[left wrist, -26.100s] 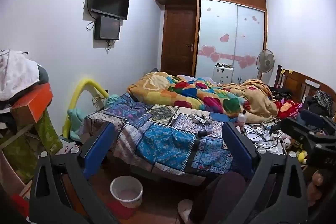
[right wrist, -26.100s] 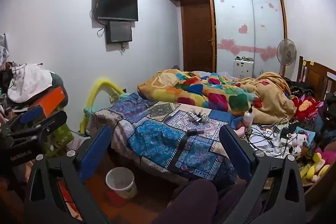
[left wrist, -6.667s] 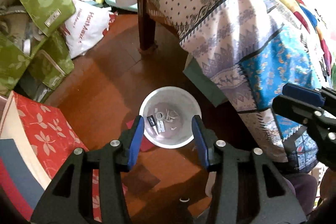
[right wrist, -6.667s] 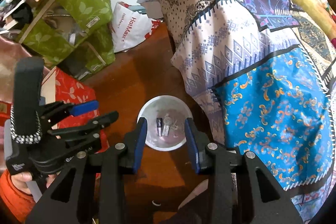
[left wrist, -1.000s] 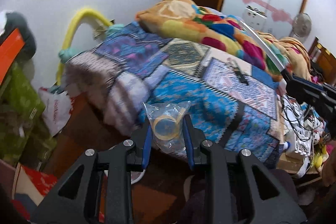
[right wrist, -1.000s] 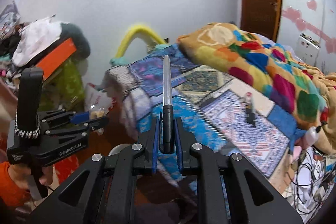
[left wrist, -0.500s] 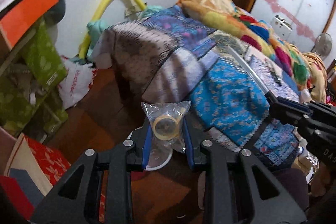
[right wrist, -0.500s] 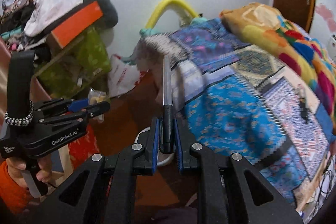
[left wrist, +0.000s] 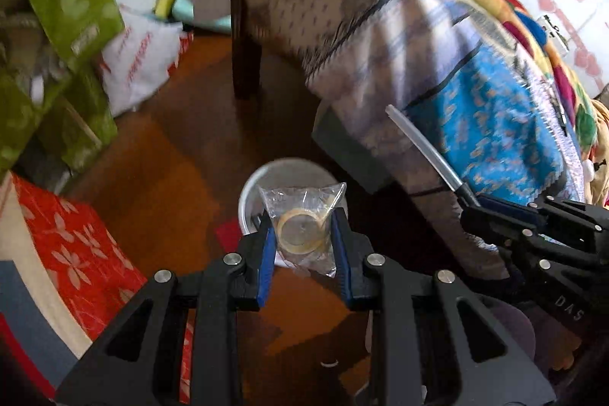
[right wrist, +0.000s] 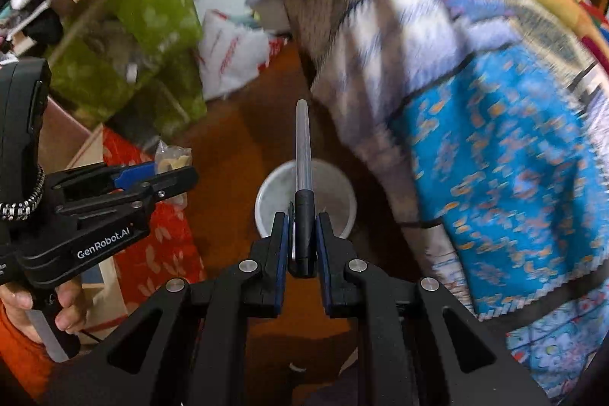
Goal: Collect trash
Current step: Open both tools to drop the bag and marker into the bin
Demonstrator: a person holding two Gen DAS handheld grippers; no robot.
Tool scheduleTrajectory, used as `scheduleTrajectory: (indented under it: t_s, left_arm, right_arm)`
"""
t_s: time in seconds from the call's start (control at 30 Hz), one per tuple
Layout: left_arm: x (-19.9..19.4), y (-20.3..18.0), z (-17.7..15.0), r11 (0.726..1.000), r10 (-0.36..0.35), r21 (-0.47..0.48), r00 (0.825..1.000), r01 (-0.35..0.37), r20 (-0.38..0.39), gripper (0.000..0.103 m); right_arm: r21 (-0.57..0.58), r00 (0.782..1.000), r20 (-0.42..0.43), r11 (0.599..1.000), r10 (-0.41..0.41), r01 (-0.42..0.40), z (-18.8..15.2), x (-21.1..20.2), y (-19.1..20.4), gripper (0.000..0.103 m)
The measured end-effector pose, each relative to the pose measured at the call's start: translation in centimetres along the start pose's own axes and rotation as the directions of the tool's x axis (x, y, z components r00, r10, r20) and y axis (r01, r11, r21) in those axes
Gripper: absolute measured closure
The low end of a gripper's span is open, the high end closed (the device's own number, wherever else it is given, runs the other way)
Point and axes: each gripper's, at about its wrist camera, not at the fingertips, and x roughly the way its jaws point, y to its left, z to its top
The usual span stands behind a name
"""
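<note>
**Both grippers loaded above the bin**

Left gripper [left wrist: 302, 234] clamps a crinkled clear plastic bag [left wrist: 304, 212] holding a tape ring. Right gripper [right wrist: 300, 238] pinches a slim translucent pen [right wrist: 303, 158]. Round white bin [right wrist: 335, 189] sits on brown floor, near patterned bedspread [right wrist: 495, 139].

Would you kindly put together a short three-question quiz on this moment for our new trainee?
1. True or false: the left gripper is shut on a clear bag holding a tape roll.
2. What does the right gripper hold? A) a spoon B) a pen C) a toothbrush
3. Fill in: on the wooden floor, past both grippers' fingertips, stands a white ____.

Key
1. True: the bag sits clamped between the blue pads.
2. B: the pen, black grip between the jaws and pale barrel pointing away.
3. Bin: round and open-topped, beside the bed's patterned cover.
</note>
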Motion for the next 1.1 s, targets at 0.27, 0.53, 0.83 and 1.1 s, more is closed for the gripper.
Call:
scheduleTrajectory:
  t_s: [0.27, 0.53, 0.83, 1.1]
  left_arm:
    - [3.6, 1.6, 0.8, 0.992, -0.083, -0.100, 0.995, 0.078, -0.053, 0.073]
    - [4.2, 2.1, 2.2, 0.990, -0.021, -0.140, 0.999, 0.014, -0.049, 0.061]
    - [1.4, 1.0, 0.8, 0.997, 0.033, -0.071, 0.999, -0.034, -0.017, 0.061]
    - [-3.8, -2.1, 0.5, 0.999, 0.047, -0.010, 0.996, -0.046, 0.069, 0.061]
  right_arm:
    - [0.015, 0.993, -0.056, 0.994, 0.108, -0.107, 2.3, 3.4, -0.3, 0.089]
    - [-0.025, 0.999, -0.024, 0.999, 0.037, -0.038, 3.6, 2.8, -0.5, 0.081]
    - [0.015, 0.999, 0.010, 0.999, 0.031, -0.031, 2.8, -0.2, -2.1, 0.080]
    - [0.070, 0.992, 0.126, 0.997, 0.016, -0.025, 1.0, -5.9, -4.2, 0.080]
